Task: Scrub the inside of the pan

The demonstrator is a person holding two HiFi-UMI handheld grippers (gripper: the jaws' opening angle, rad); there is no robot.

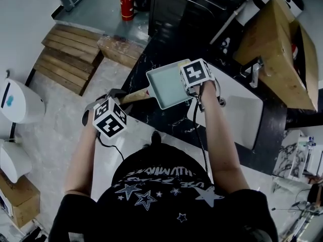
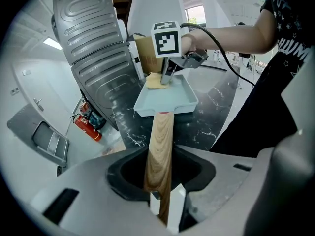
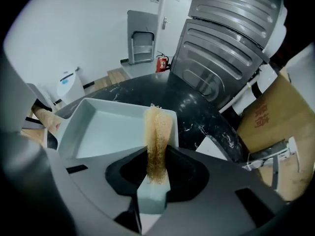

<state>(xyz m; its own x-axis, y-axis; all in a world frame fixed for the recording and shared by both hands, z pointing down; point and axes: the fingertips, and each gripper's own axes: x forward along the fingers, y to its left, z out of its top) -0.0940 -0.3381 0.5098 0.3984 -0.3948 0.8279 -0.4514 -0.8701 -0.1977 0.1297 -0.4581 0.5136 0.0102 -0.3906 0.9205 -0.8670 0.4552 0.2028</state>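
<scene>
- A black marbled surface [image 1: 166, 122] spreads beneath the right claw [image 3: 152, 181].
- A white sink [image 1: 237, 110] lies just right of that claw, with a faucet [image 1: 256, 73] at its far side.
- A dark ribbed appliance front [image 1: 192, 9] rises beyond the right claw.
- A red fire extinguisher [image 1: 127, 1] and a wooden pallet [image 1: 65, 57] sit on the grey floor [image 1: 45, 140], beyond the left claw [image 2: 166, 203].
- A white wall [image 3: 74, 28] closes the room behind them.

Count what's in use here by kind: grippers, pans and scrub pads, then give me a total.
Grippers: 2 (left gripper, right gripper)
Pan: 1
Scrub pad: 1
Total: 4
</scene>
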